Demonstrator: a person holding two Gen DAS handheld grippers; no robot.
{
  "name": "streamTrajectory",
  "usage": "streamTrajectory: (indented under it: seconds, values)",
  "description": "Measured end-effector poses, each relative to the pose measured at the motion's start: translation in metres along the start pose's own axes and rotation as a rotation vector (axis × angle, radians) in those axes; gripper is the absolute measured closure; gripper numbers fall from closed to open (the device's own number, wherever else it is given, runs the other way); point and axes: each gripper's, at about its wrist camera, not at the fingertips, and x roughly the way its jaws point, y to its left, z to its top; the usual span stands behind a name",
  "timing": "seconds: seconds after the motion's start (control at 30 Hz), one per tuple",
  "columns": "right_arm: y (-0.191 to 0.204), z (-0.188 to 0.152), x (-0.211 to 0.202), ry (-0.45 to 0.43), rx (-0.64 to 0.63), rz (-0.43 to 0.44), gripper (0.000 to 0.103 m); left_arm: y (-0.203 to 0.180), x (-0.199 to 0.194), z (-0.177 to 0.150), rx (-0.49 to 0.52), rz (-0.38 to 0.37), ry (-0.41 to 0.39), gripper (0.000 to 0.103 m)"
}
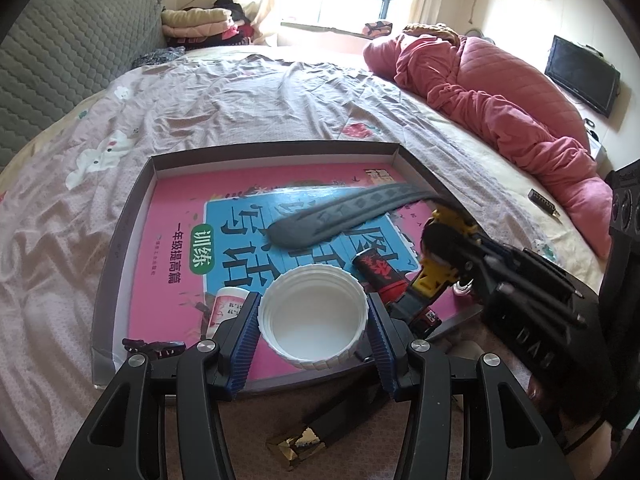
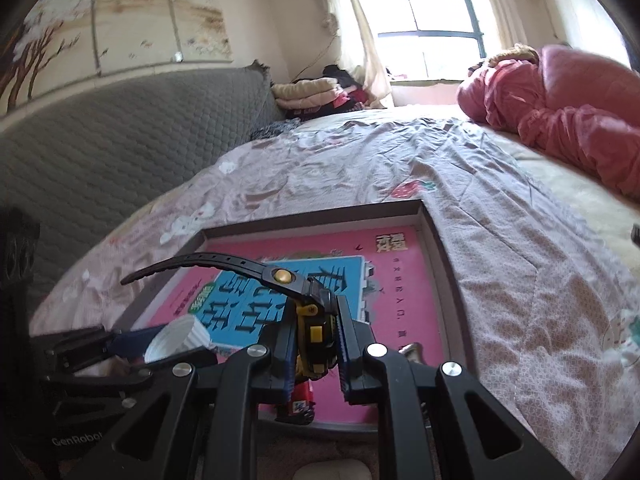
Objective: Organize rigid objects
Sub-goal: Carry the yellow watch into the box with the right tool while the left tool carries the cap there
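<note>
The left tool (image 1: 313,326) pinches a white lid (image 1: 313,316) between its blue pads (image 1: 245,342), its open side up. The lid is over the near edge of a shallow box (image 1: 120,240) that lies on the bed (image 1: 240,92). A pink and blue book (image 1: 180,216) covers the bottom of the box.

The right tool (image 2: 318,346) pinches a black and yellow watch (image 2: 316,320) by its case, at the near right part of the box. The strap (image 2: 208,262) points to the far left, over the book.

In the box there are also a small white bottle (image 1: 231,300) just left of the lid, a red and black tube (image 1: 378,274) between lid and watch, and a black clip (image 1: 154,347) at the near left corner. A gold-ended black thing (image 1: 304,442) lies on the bed, near side of the box. A pink quilt (image 1: 500,92) is at the far right.
</note>
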Motion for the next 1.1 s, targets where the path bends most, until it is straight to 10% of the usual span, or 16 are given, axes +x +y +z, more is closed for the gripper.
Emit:
streamTrajectory:
  seconds: [1.1]
  values:
    - [0.001,-0.004,-0.003,0.112,-0.141,-0.174,0.082,0.008,0.017,0.002,0.004,0.010,0.082,0.051]
